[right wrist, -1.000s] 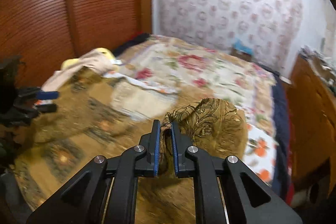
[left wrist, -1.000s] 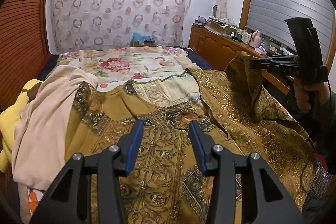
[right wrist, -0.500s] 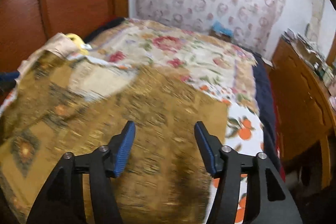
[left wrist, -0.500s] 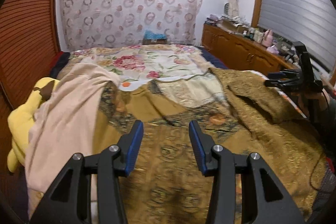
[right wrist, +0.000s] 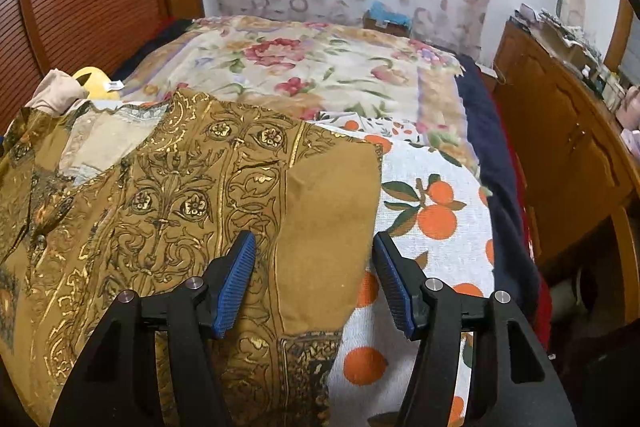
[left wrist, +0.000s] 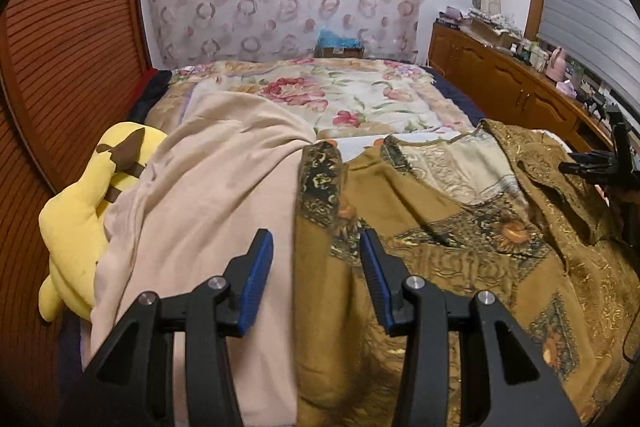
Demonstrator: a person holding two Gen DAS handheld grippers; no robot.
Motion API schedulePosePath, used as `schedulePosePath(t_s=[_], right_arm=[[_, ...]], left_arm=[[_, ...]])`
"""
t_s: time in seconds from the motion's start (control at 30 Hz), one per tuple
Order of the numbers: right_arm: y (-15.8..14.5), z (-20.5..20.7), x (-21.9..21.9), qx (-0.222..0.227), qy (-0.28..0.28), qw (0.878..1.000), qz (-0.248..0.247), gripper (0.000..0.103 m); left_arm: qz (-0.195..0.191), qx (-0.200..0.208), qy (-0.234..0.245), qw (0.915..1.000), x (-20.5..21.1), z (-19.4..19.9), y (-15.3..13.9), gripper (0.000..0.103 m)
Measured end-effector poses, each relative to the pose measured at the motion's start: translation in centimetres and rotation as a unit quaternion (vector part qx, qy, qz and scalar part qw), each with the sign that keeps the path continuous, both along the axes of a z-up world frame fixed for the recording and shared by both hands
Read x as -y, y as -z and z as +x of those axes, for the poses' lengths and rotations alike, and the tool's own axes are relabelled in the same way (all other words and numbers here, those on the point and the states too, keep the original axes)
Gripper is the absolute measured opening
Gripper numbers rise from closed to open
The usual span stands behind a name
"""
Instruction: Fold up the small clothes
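Hovering over the bed (right wrist: 436, 187), we hold both grippers apart and empty, the right gripper (right wrist: 314, 279) straddling the shirt (right wrist: 192, 195) edge, the left gripper (left wrist: 316, 281) above its opposite sleeve (left wrist: 320, 167).

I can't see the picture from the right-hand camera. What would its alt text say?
An open two-finger gripper with blue pads hovers over the edge of a brown and gold patterned garment spread on a bed. Beneath the garment lies a white cloth printed with oranges, and a wooden cabinet stands to the right.
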State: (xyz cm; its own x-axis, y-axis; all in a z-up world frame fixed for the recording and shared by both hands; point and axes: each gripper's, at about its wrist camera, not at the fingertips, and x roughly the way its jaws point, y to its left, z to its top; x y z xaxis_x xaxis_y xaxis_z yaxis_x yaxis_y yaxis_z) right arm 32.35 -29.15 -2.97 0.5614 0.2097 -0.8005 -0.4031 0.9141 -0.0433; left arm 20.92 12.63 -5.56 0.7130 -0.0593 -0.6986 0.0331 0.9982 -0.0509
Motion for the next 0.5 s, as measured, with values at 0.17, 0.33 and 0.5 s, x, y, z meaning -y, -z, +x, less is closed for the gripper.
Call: schedulePosePath(t_s=[0.17,0.33,0.5], right_arm=[[0.1,0.2,0.2,0.003,-0.001,1.0,0.011,0.062],[0.2,0.2,0.1,0.0,-0.003,1.0,0.01,0.067],[0.5,0.3,-0.4,-0.001,-0.004,1.0,0.01,0.068]], left_arm=[[0.007,-0.012,0.007,0.9999,0.1,0.9,0.8,0.044],[-0.007,-0.022,0.024,0.9994,-0.1,1.8,1.3,0.044],[-0.015,-0.026,0.033,0.999,-0.1,2.4,1.3,0.038]])
